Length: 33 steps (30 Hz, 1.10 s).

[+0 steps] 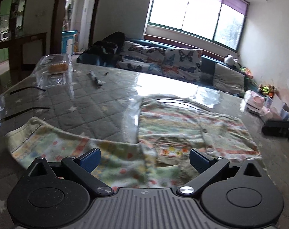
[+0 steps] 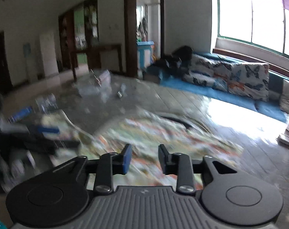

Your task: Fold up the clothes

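1. A quilted grey worktop [image 1: 98, 103] under glossy clear film is seen, with a butterfly-print sofa [image 1: 163, 61] behind.
2. A floral pale garment [image 1: 182, 126] is spread flat on it.
3. The left gripper [image 1: 144, 160] is held wide apart, the right gripper [image 2: 144, 159] narrowly parted; nothing is pinched.

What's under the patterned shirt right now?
The shirt lies spread on a grey quilted cover with white stars, under a clear glossy sheet. Whatever sits directly beneath the cloth is covered, so I cannot tell.

table [image 1: 110, 95]: quilted cover | garment [image 1: 182, 126] | clear containers [image 1: 54, 70]
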{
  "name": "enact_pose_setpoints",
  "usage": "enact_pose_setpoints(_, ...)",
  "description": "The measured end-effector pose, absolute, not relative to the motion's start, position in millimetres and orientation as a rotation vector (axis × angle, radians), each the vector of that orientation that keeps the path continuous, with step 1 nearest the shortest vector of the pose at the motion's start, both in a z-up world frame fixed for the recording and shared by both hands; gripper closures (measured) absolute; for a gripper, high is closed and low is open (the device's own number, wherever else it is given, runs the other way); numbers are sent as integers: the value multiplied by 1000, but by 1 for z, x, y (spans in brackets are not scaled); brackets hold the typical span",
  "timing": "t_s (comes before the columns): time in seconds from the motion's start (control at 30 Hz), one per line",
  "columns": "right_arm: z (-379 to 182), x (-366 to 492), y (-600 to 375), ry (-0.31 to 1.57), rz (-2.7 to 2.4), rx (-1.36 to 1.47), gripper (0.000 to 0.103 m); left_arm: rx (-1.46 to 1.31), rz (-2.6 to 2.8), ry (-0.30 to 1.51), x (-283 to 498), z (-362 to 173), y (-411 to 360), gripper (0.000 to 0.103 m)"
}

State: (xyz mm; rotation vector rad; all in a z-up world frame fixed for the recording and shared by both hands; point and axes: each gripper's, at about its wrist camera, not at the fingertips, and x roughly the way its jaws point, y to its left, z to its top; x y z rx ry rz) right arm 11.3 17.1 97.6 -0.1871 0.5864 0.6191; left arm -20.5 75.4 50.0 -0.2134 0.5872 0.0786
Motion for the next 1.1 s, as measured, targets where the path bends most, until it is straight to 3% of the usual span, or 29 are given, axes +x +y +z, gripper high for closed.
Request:
enact_pose_setpoints(0.4, 19, 14, -47, 803, 489, -117, 65, -121, -17, 654, 4, 33, 28, 2)
enact_pose_setpoints(0.63, 33, 18, -42, 741, 518, -127, 47, -70, 47, 669, 18, 25, 28, 2)
enact_pose_setpoints(1.1, 24, 26, -19, 733, 532, -154, 41, 29, 141, 675, 33, 9, 38, 0)
